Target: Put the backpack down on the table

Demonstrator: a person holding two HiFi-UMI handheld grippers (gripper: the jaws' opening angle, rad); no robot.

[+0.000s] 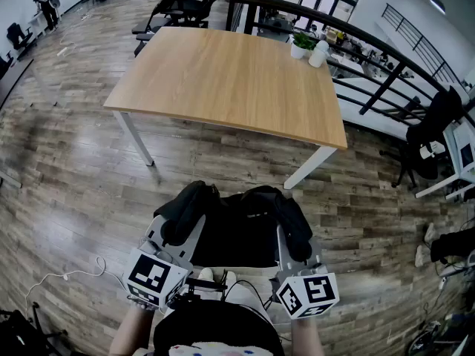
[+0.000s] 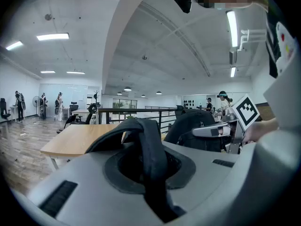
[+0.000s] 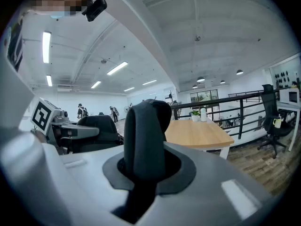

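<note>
The black backpack (image 1: 239, 232) hangs between the two tools, the left gripper (image 1: 177, 232) pinching its left strap (image 2: 150, 145) and the right gripper (image 1: 295, 239) its right strap (image 3: 143, 135); the wooden table (image 1: 230, 80) stands ahead of both grippers, well apart from the bag, a potted plant (image 1: 300, 44) at its far corner

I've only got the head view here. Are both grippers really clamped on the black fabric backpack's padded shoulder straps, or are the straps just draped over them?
Observer: Clamped. The left gripper view shows the left gripper with its jaws closed on one black padded strap, which rises from between them and arches over to the left.
Operator: And the right one?
Observer: The right gripper view shows the right gripper pinching the other strap, which stands upright between its jaws.
</note>
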